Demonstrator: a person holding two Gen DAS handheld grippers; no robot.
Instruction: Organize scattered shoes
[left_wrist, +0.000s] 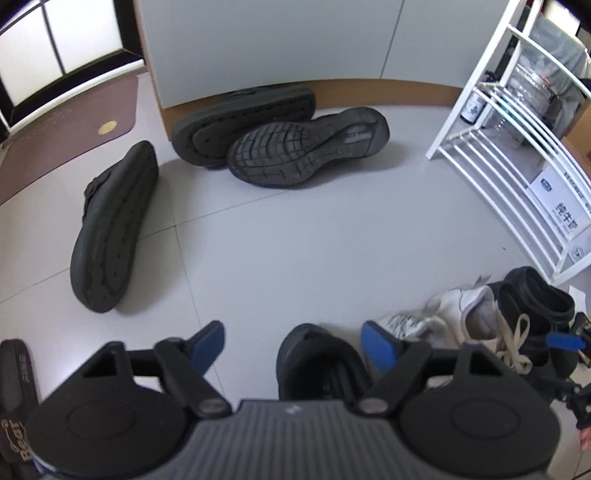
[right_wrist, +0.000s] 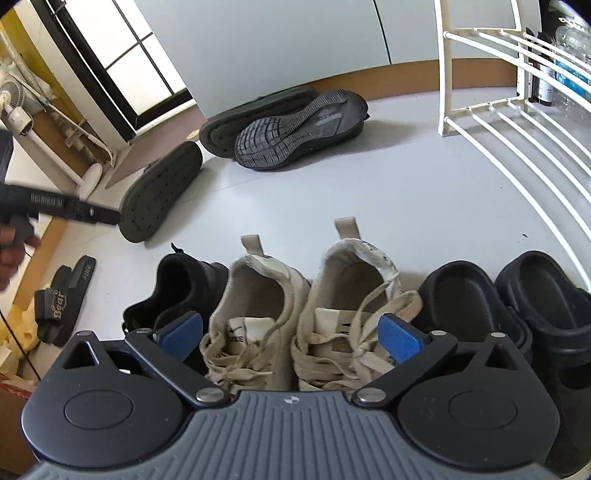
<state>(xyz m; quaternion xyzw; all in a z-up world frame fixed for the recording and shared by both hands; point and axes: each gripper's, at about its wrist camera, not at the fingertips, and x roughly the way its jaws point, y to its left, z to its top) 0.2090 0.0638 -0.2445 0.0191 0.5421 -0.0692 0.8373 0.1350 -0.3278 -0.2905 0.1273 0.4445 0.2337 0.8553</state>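
My left gripper (left_wrist: 295, 343) stands open over the grey floor, with the toe of an upright black sneaker (left_wrist: 317, 362) below it, near the right pad and untouched. Three dark shoes lie sole up further off: a slip-on (left_wrist: 114, 229), a second slip-on (left_wrist: 240, 125) and a running shoe (left_wrist: 306, 147). My right gripper (right_wrist: 291, 332) is open wide above a pair of beige laced sneakers (right_wrist: 258, 295), its pads outside both shoes. The black sneaker (right_wrist: 184, 284) stands left of the pair and two black clogs (right_wrist: 461, 295) right of it.
A white wire shoe rack (right_wrist: 517, 147) stands at the right, with bottles and a box behind it. A black slide sandal (right_wrist: 62, 299) lies at the left near a fan stand (right_wrist: 88, 173). A brown mat (left_wrist: 66, 122) lies by the door. A hand (right_wrist: 11, 243) shows at the left edge.
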